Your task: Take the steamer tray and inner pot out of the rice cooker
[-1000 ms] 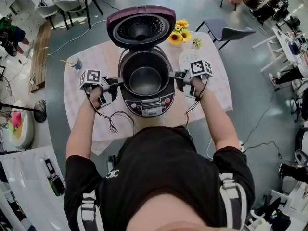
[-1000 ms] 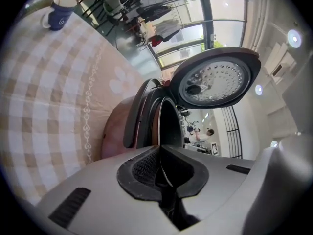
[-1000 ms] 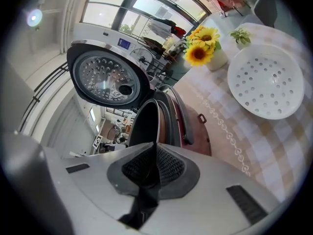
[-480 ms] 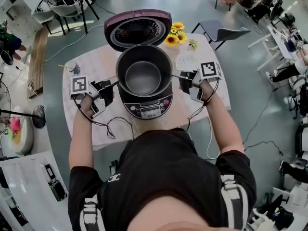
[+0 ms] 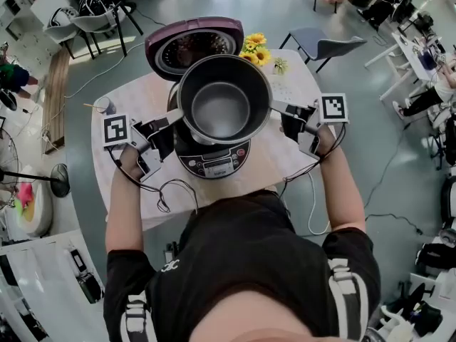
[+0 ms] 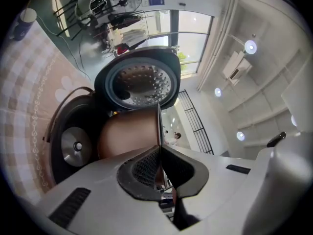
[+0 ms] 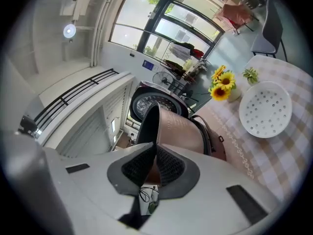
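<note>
Since a second ago the inner pot (image 5: 224,109) is raised above the rice cooker (image 5: 214,161). Its rim is clamped at 9 o'clock by the left gripper (image 5: 174,118), at 3 o'clock by the right gripper (image 5: 276,108); both sides should be lifted evenly.

The round, dark metal inner pot (image 5: 224,111), copper-toned outside, is empty and upright over the black rice cooker (image 5: 214,164). The left gripper (image 5: 174,117) pinches its left rim and the right gripper (image 5: 275,108) its right rim. The cooker's purple lid (image 5: 191,45) stands open on the far side. The white perforated steamer tray (image 7: 266,109) lies flat to the cooker's right.
</note>
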Demonstrator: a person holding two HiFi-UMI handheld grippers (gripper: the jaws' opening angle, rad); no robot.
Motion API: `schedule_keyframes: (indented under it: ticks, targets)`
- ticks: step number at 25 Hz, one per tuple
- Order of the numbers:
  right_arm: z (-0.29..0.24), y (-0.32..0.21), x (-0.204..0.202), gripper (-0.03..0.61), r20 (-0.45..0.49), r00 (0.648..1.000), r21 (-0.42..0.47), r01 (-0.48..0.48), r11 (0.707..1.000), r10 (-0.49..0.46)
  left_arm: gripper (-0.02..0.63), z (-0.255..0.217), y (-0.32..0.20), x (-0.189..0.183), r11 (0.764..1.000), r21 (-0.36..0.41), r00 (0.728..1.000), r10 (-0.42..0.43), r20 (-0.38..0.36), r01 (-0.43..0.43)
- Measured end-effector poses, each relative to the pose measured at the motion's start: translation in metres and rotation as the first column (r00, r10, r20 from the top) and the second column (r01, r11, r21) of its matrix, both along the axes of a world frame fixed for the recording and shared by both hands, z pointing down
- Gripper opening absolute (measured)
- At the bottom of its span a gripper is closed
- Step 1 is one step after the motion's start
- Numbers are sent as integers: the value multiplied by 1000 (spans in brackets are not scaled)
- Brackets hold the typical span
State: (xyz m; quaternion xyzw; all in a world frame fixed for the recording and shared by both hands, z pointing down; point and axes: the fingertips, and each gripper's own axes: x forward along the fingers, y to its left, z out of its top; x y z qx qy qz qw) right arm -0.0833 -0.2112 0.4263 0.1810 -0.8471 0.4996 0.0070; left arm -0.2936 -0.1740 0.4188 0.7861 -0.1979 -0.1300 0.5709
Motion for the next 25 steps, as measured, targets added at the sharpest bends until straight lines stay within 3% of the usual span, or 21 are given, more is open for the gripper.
schedule_keyframes:
  ticks: [8,13,19,25]
  targets:
    - [-10,4,74,20,-2,999,29,-50,998,50,12,-14,-5,72,999,15,999,32,-6,-32]
    - [-9,5,142,20,-28,996,55,-85,995,87,12,-11,-8,137,999,-1,999,53,-5,-53]
    - [8,8,224,20,-14,994,34,-112,993,113,12,3,-7,220,997,-11,997,76,29,-76]
    - [33,6,282,20,-42,993,51,-106,993,108,13,26,-8,273,997,-43,995,61,84,-58]
